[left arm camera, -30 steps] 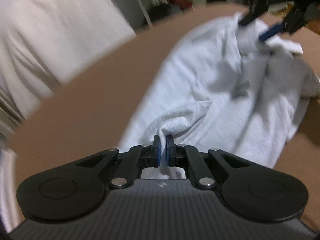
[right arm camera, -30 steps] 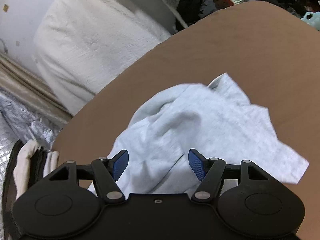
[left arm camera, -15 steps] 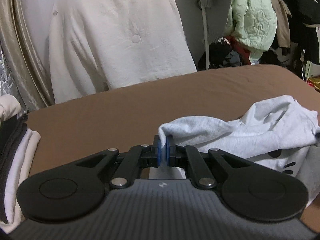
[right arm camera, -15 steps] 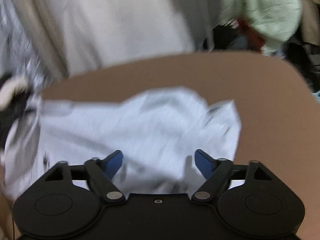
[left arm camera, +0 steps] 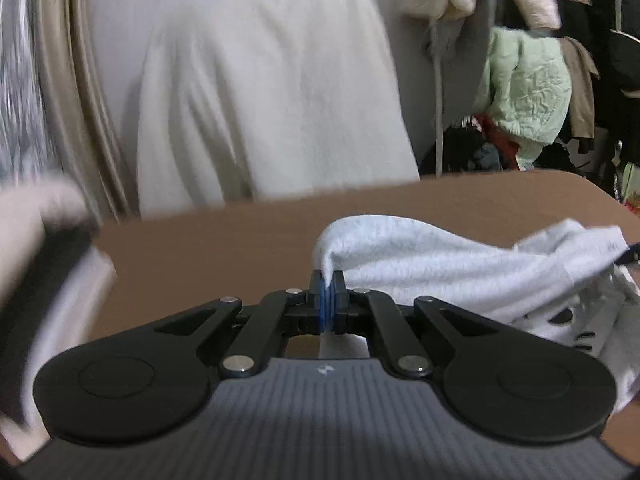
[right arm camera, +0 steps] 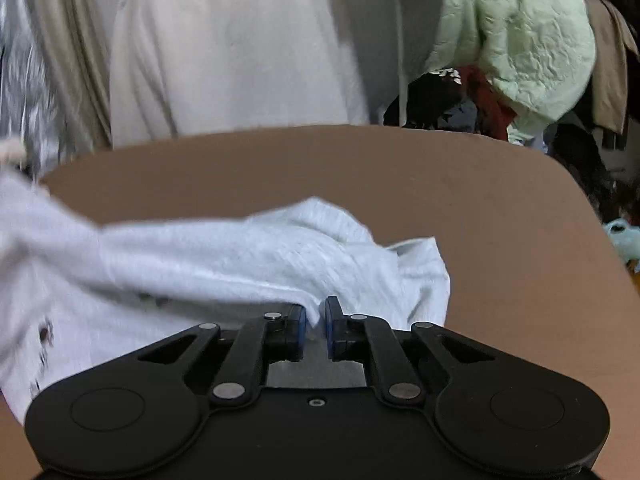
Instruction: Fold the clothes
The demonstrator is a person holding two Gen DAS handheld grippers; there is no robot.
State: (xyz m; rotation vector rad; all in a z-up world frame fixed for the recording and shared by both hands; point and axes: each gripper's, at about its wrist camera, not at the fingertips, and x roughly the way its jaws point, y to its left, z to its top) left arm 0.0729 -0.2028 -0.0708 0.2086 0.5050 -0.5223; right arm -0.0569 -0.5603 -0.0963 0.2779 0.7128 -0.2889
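A white-grey garment (left arm camera: 440, 256) with dark print lies bunched on the brown table (left arm camera: 240, 236). My left gripper (left arm camera: 329, 286) is shut on one edge of it, and the cloth rises out of the pinch and stretches away to the right. In the right wrist view the same garment (right arm camera: 240, 256) runs from the left edge across to my right gripper (right arm camera: 316, 312). Its jaws are closing, and a fold of the cloth is caught between the blue pads. The garment hangs taut between the two grips.
A stack of folded clothes (left arm camera: 48, 280) stands at the table's left side, blurred. Behind the table hangs a white sheet (left arm camera: 260, 100), with a pale green quilted garment (right arm camera: 512, 40) and dark clothes on a rack to the right. Bare table (right arm camera: 480, 200) lies beyond the garment.
The right jaws went from wide open over the cloth to closed on a fold. Both views rolled level. The left gripper carried its pinched edge leftward and up.
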